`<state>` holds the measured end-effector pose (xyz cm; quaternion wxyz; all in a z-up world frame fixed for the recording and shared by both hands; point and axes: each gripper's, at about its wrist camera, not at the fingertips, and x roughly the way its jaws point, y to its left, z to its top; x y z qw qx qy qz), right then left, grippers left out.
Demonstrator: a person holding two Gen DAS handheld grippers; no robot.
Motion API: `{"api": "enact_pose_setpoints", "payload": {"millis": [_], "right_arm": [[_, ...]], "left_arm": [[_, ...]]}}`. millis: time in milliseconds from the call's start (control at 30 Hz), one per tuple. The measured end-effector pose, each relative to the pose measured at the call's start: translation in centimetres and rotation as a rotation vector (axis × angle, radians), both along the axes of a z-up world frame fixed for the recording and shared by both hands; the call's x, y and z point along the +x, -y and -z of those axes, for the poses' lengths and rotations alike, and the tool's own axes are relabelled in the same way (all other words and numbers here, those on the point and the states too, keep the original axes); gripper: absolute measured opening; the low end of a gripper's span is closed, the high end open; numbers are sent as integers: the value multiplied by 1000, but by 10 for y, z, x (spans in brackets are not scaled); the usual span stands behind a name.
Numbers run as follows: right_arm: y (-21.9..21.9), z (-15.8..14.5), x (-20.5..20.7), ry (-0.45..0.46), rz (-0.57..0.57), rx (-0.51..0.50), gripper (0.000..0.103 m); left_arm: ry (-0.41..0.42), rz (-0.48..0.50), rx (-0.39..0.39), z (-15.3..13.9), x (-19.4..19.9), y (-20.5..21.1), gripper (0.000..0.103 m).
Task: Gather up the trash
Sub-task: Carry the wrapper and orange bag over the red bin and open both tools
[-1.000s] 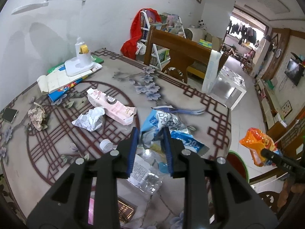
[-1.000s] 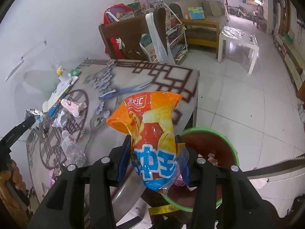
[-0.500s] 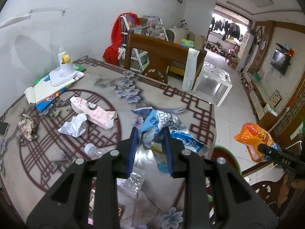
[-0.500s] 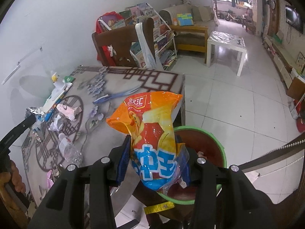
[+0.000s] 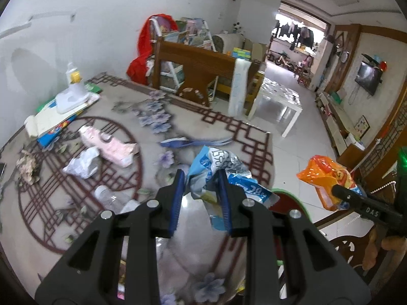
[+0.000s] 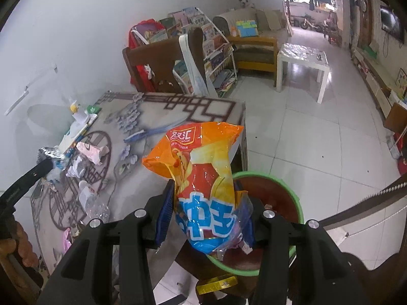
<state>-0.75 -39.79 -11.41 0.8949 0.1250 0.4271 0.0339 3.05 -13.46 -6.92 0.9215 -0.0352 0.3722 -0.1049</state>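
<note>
While most of the litter is lying uncollected on the patterned table (image 5: 254,137), two pieces are already being carried toward the bin. The left gripper (image 5: 201,185) is clamping its blue-padded jaws tightly on a crumpled blue and silver wrapper (image 5: 218,162), holding it above the table's near corner. The right gripper (image 6: 206,212) is gripping an orange snack bag (image 6: 201,167), its pads pressing the bag's lower half, directly over the green-rimmed bin (image 6: 292,198) standing on the floor beside the table. The bin is showing a few small scraps at the bottom, though what they are is too small to tell.

Remaining on the table are a pink pack (image 5: 109,145), a crumpled white wrapper (image 5: 81,162), a squashed clear bottle (image 5: 112,198), a brownish wad of paper (image 5: 26,165) near the far left edge, and a blue strip (image 5: 193,141) near the middle. A white dispenser (image 5: 72,91) sitting on a pile of books looks like something that belongs there, not rubbish.

Judging by this, the job is roughly at an early-to-middle stage: two drops are pending, and several more pickups are waiting afterwards.
</note>
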Motion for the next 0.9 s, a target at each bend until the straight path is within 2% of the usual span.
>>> {"api": "enact_pose_setpoints", "payload": {"millis": [167,433,600,667,733,833,900], "right_arm": [[16,-7,6,4,1,12,45],[40,2,10,-40,30,35,45],[55,5,6,-57,70,33,47],[58,6,5,-69,81,24,51],[63,7,3,-77,103,14,53],[67,9,2,-82,126,12,64],[68,8,1,-76,131,16,64]], "left_arm": [[3,46,-18,-6,10,32,25],[-50,159,-41,5,11,93,25],[-57,202,-43,8,11,115,27],[-50,211,-49,8,10,120,48],[-40,212,-61,7,9,123,60],[-24,213,-68,5,6,123,73],[-17,210,-68,2,5,121,74]]}}
